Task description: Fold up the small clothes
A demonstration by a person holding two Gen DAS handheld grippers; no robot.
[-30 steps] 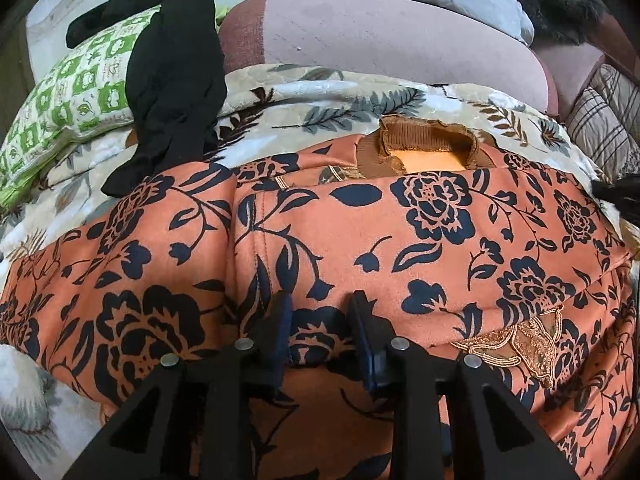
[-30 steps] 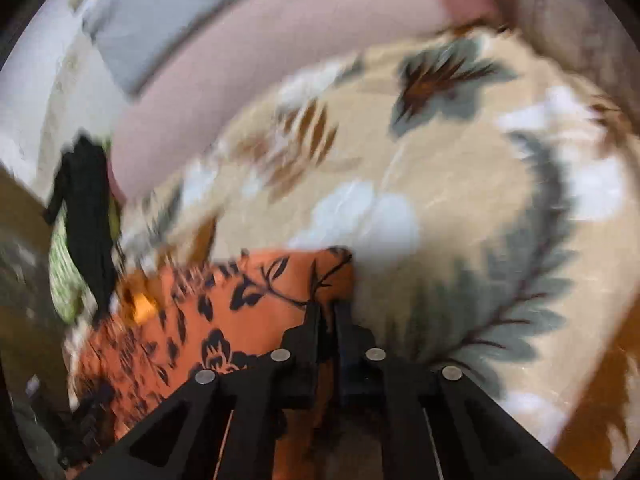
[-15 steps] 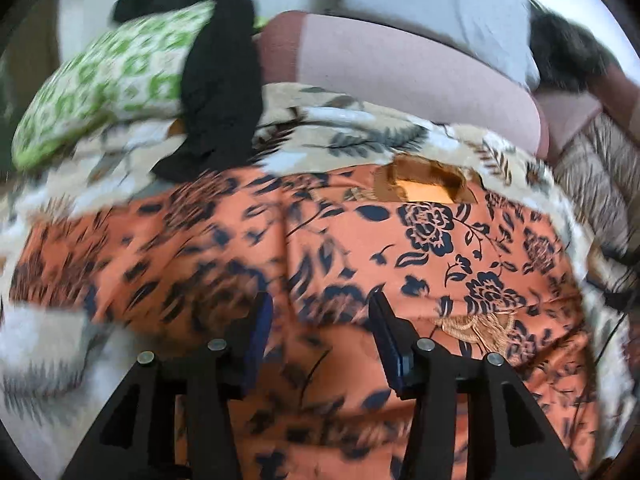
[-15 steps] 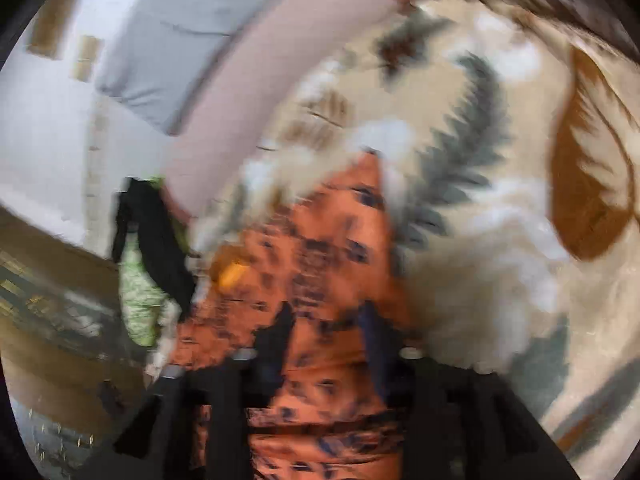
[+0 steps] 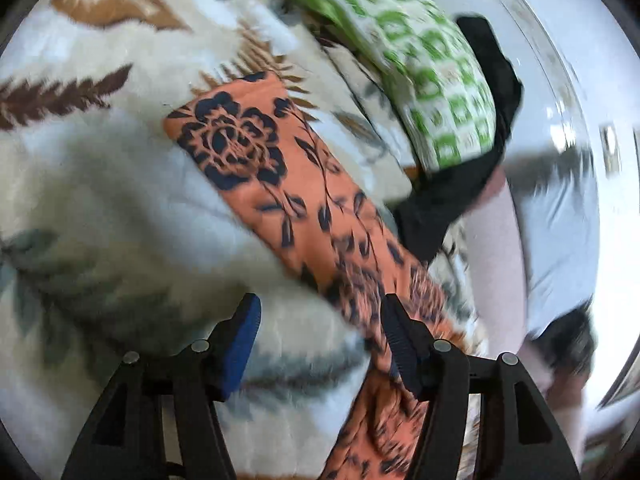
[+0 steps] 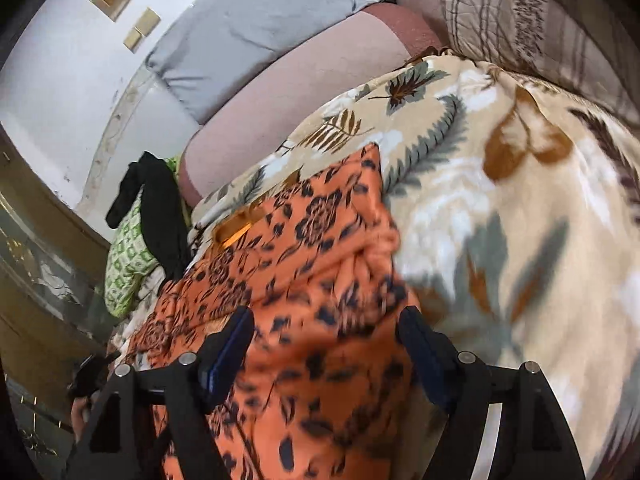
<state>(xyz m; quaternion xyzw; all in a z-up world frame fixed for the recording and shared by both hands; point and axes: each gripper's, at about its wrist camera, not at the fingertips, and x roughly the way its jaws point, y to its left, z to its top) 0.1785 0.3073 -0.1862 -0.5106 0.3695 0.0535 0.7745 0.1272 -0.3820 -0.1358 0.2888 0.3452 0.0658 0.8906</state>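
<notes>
An orange garment with dark blue flowers (image 6: 312, 248) lies spread on a leaf-patterned blanket (image 6: 500, 208). My right gripper (image 6: 326, 320) hovers over its right part, open, with the fabric below the pads and not pinched. In the left wrist view one sleeve of the garment (image 5: 260, 160) runs slantwise across the blanket (image 5: 100, 200). My left gripper (image 5: 320, 312) is rolled over and hangs at the sleeve's lower stretch. Its jaws are opening, with blanket and the sleeve's edge between them, and nothing is gripped.
A green-and-white pillow (image 5: 436, 92) with a black garment (image 5: 452, 196) draped on it lies beyond the sleeve. A pink bolster (image 6: 288, 92), a grey pillow (image 6: 256, 28) and a checked cushion (image 6: 500, 20) line the back. A white wall stands behind.
The right gripper, shut on the garment's edge a second ago, has opened and drawn back over the fabric. The left gripper has widened, rolled and swung left toward the sleeve.
</notes>
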